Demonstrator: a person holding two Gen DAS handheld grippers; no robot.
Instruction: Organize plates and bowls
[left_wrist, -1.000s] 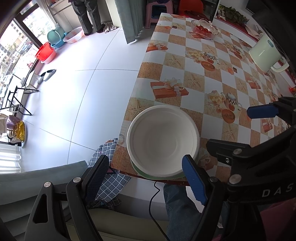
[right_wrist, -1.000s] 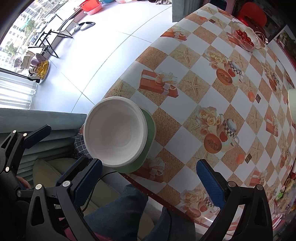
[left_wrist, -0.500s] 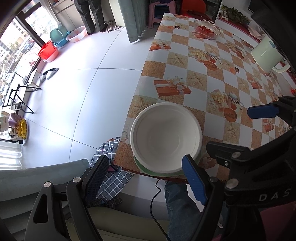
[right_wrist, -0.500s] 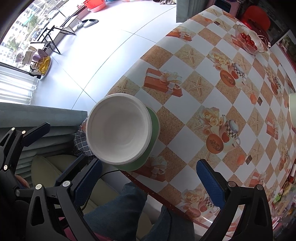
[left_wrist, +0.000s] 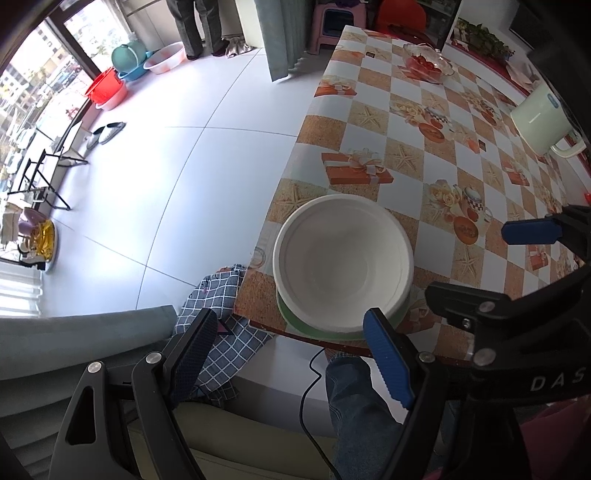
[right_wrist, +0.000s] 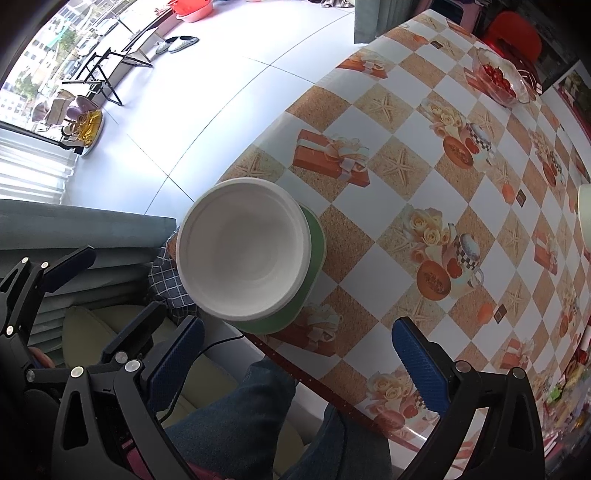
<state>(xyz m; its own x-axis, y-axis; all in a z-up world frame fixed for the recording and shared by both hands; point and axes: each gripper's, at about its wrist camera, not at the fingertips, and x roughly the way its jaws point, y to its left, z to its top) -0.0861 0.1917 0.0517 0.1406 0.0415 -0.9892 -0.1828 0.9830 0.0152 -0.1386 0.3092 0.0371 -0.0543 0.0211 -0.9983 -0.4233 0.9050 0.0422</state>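
A white bowl (left_wrist: 343, 266) sits on a green plate (left_wrist: 295, 321) at the near left corner of the checkered table (left_wrist: 443, 155). It shows in the right wrist view too: bowl (right_wrist: 243, 258), plate (right_wrist: 314, 254). My left gripper (left_wrist: 291, 343) is open and empty, held above and short of the bowl. My right gripper (right_wrist: 295, 354) is open and empty, held above the table's near edge, to the right of the stack. Its fingers (left_wrist: 532, 230) show in the left wrist view.
A pale green jug (left_wrist: 539, 122) stands at the far right. A glass bowl of red fruit (left_wrist: 424, 62) stands at the far end. A checked cloth (left_wrist: 218, 325) hangs by the sofa below the corner. My knees (right_wrist: 258, 406) are under the near edge.
Both grippers have drawn back slightly from the table, so the bowl and plate look a little smaller and farther. The bowl and plate have not moved.
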